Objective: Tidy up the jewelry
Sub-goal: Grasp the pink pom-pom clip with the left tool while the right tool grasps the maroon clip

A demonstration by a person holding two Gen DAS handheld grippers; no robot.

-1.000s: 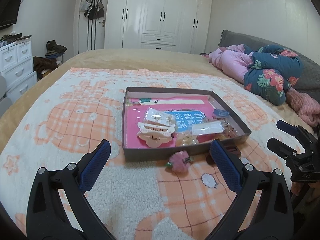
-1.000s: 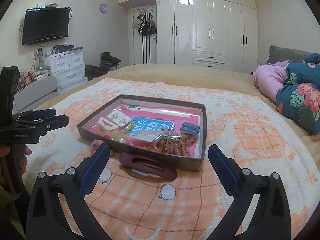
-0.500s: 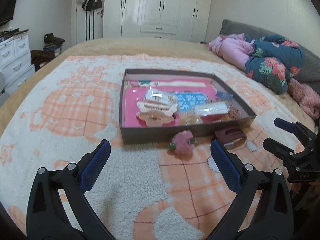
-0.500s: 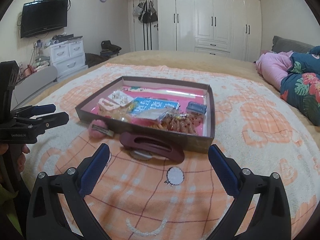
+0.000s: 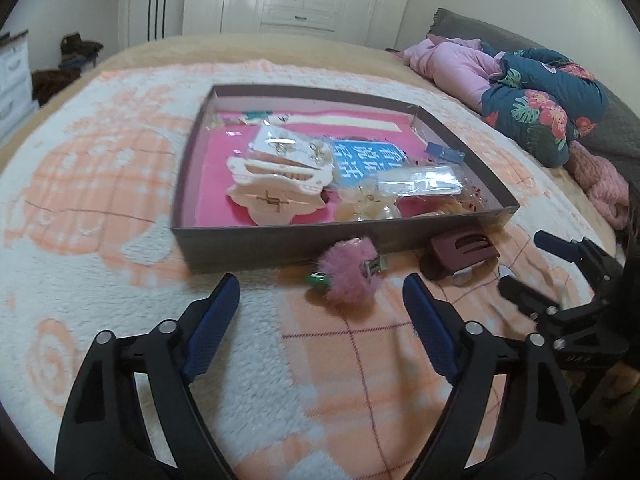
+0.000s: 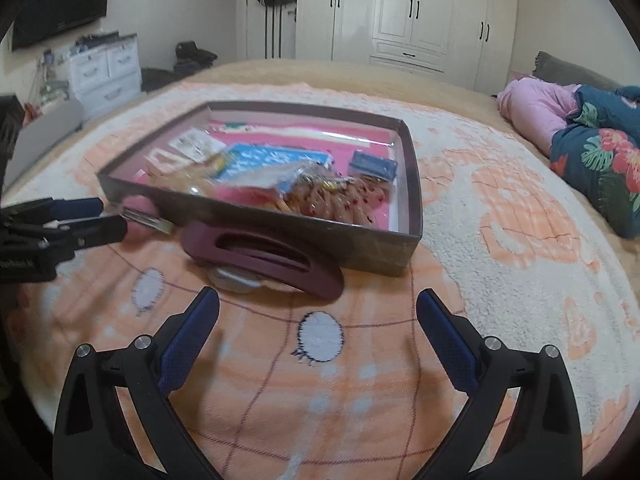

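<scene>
Fleece blanket (image 5: 120, 208), white with an orange check pattern, covers the bed. White wardrobe (image 6: 412, 12) on the far wall; white drawer unit (image 6: 106, 70) and wall-mounted TV (image 6: 60, 4) at far left; pink and floral bedding (image 5: 520, 92) heaped at far right.

Shallow grey-brown box tray (image 5: 304, 240) with pink lining sits mid-blanket. Contents: cream hair claw (image 5: 276, 184), blue printed card (image 5: 366, 158), clear packets, small blue box (image 6: 372, 164), reddish beaded pieces (image 6: 340, 200). Details inside are partly blurred.

Outside the tray, against its near wall:
- Maroon hair claw (image 6: 264, 256), lying flat, long side along the wall, over a pale round item that cannot be identified.
- Pink fluffy hair clip (image 5: 352, 270), left of the maroon claw, just beside a small green bead (image 5: 319, 279).

Left gripper (image 5: 320, 308): jaws spread wide, nothing between them. The pink clip lies just beyond the fingertips, roughly centred between them, not touching.

Right gripper (image 6: 318, 320): jaws spread wide, nothing held. The maroon claw lies just beyond the fingertips, slightly left of centre, not touching.

Each gripper appears at the edge of the other's wrist view.
</scene>
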